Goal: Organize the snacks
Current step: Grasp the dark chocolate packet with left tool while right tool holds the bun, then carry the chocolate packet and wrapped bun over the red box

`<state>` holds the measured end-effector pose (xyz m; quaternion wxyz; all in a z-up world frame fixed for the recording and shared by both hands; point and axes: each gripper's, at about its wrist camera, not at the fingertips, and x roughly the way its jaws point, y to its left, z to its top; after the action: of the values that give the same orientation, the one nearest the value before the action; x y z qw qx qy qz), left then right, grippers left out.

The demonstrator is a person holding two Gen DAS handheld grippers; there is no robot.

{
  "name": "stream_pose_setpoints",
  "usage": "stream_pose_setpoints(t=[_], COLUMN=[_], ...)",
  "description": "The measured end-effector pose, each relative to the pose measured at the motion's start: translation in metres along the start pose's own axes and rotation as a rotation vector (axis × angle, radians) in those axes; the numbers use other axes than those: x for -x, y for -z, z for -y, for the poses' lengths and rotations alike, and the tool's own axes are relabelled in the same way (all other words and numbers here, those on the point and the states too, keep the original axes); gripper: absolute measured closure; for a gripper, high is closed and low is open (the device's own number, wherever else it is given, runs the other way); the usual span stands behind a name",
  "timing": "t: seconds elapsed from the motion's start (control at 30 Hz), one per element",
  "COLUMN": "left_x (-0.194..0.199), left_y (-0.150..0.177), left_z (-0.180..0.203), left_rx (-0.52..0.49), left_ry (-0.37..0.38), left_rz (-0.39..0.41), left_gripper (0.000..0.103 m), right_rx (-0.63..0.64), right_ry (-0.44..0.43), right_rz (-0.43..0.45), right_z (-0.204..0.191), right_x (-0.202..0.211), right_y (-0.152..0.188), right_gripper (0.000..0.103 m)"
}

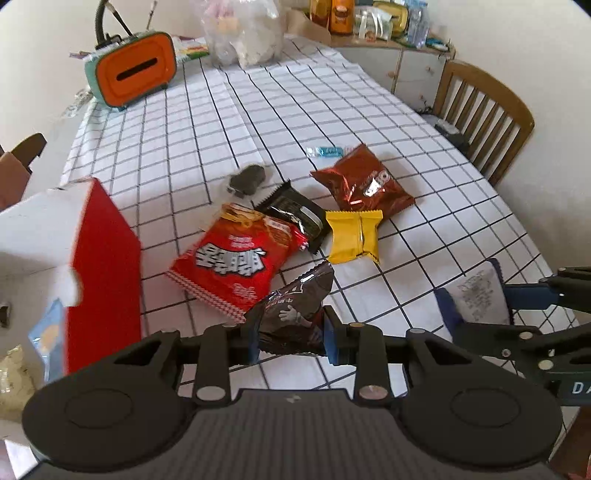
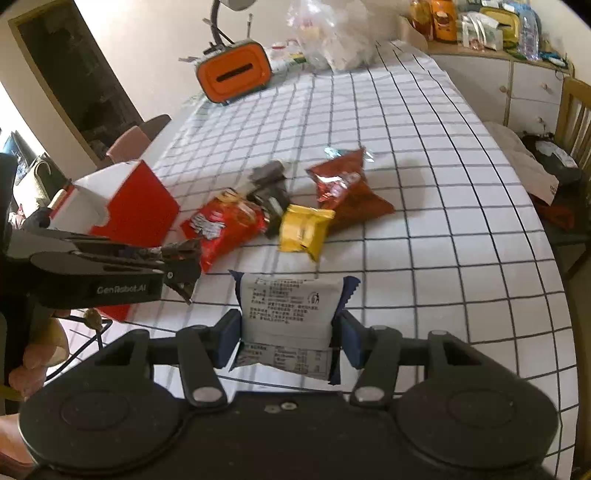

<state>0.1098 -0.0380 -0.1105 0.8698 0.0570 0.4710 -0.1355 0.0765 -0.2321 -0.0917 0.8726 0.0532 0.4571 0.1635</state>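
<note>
My left gripper (image 1: 291,341) is shut on a dark brown snack bag (image 1: 295,314) and holds it above the checked tablecloth (image 1: 221,122). My right gripper (image 2: 288,338) is shut on a white and blue snack packet (image 2: 288,310), also seen in the left wrist view (image 1: 476,295). On the cloth lie a red noodle snack bag (image 1: 236,266), a yellow packet (image 1: 354,236), a black packet (image 1: 295,214), a red-brown chip bag (image 1: 365,182), a small dark packet (image 1: 247,179) and a blue candy (image 1: 325,151). An open red and white box (image 1: 99,266) stands at the left; it also shows in the right wrist view (image 2: 129,206).
An orange and green tissue holder (image 1: 133,70) and a clear plastic bag (image 1: 243,33) stand at the table's far end. A wooden chair (image 1: 484,114) is at the right edge. A cabinet (image 1: 406,66) with bottles stands behind. More snack packs (image 1: 44,336) lie beside the box.
</note>
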Motion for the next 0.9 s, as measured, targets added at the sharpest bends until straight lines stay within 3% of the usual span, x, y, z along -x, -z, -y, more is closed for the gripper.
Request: stream_pose_setpoints(t=[0.4, 0.9], left_x=[0.053, 0.09], left_y=[-0.004, 0.008], left_z=[-0.051, -0.14], left_rx=[0.064, 0.14], left_ry=[0.032, -0.039], left_rz=[0.051, 0.124], left_gripper=[0.071, 0.071], right_rx=[0.076, 0.21], right_ry=[-0.016, -0.046], right_rz=[0.065, 0.113], right_z=[-0.072, -0.174], right_x=[0.011, -0.011], right_y=[-0.023, -0.061], right_gripper=[0.048, 0.048])
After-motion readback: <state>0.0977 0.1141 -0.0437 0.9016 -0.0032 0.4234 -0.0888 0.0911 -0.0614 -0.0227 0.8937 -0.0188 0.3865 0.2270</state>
